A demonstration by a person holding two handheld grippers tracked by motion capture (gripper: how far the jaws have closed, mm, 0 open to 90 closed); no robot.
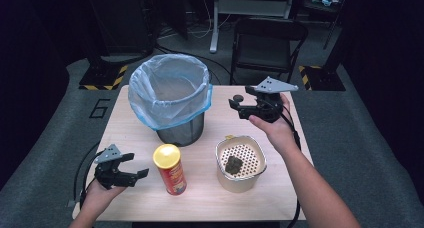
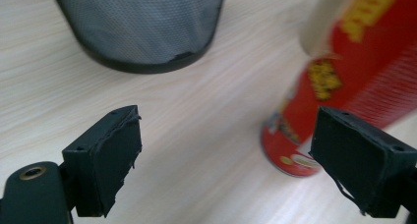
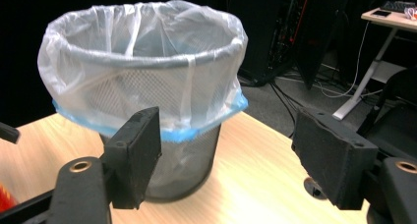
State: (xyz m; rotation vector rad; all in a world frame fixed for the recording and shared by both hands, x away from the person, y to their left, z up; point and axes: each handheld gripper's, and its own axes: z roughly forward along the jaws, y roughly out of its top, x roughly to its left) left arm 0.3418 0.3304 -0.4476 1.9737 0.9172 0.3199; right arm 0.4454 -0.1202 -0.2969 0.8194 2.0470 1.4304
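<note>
Gripper work opens at the lower left of the high view, where the left gripper (image 1: 131, 172) lies low over the table (image 1: 125, 118) with its jaws spread and nothing between them, aimed toward the red chip can (image 1: 170, 169) just beside it. In the left gripper view the can (image 2: 339, 81) sits to the right of the gap between the pads (image 2: 115, 160), near the right jaw but not yet bracketed, so this looks like a reach for a side grasp on the tube; the wide opening suits its round body.

Right of the can, in the lower middle of the high view, stands a cream perforated container (image 1: 240, 163) with a dark lump (image 1: 233, 164) resting on its holed insert. It stands apart from both tools.

Farther up, right of centre, the right gripper (image 1: 239, 108) is held above the table, its jaws parted and empty. It points at the mesh waste bin (image 1: 172, 100), and the right gripper view frames the bin (image 3: 147, 86) between its two pads, which fits a hand waiting near the drop point rather than gripping.

The bin stands at the upper middle of the table, upright, its blue-edged plastic liner (image 3: 196, 130) folded over the rim so the mouth stays open for whatever is thrown in. Beyond the table, at the top of the frame, a black folding chair (image 1: 267, 43) stands on the floor.
</note>
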